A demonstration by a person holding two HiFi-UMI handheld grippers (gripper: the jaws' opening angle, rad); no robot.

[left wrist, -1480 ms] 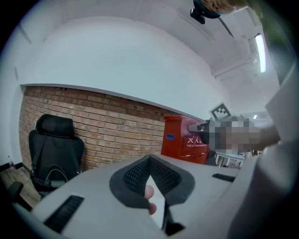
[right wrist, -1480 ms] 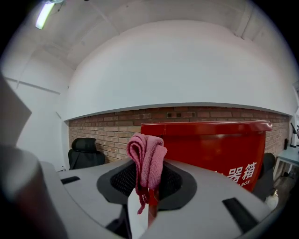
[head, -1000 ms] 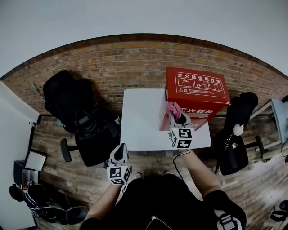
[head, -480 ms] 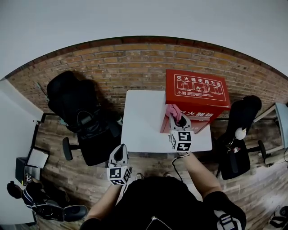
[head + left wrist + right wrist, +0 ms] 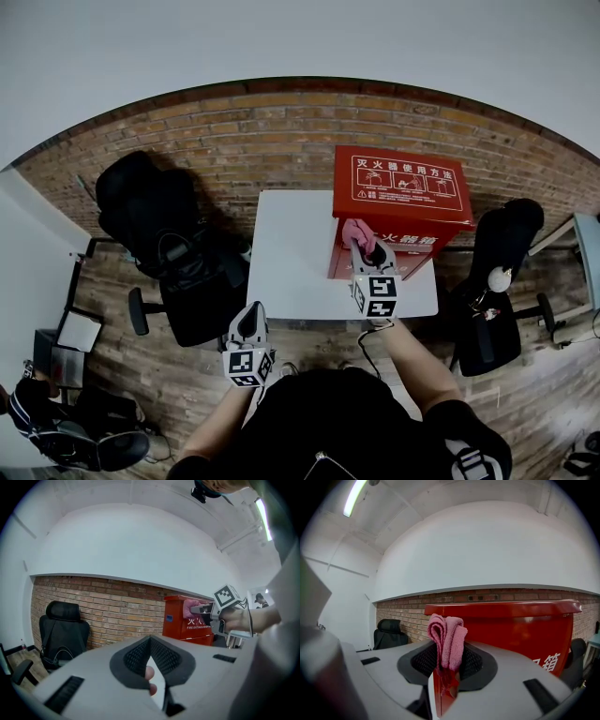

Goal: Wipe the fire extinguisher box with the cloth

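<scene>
The red, white-lettered fire extinguisher box (image 5: pixel 403 192) stands at the table's (image 5: pixel 291 253) far right corner. The right gripper (image 5: pixel 366 249) pinches a folded pink cloth (image 5: pixel 357 232) at the box's front left edge. The left gripper (image 5: pixel 249 321) is clenched on nothing, off the table's near edge.

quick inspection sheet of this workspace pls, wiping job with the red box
surface: white table, bare apart from the box
job's things: red fire extinguisher box stands on the table's right side; pink cloth held up at the box's near left corner, contact not clear
clutter: nothing seen on the table
grippers: right tool shut on the cloth; left tool shut, empty, held low off the table's near left edge
cables: thin cable hangs below the right tool
surroundings: brick wall, wood floor, black office chair left of the table, another chair right
</scene>
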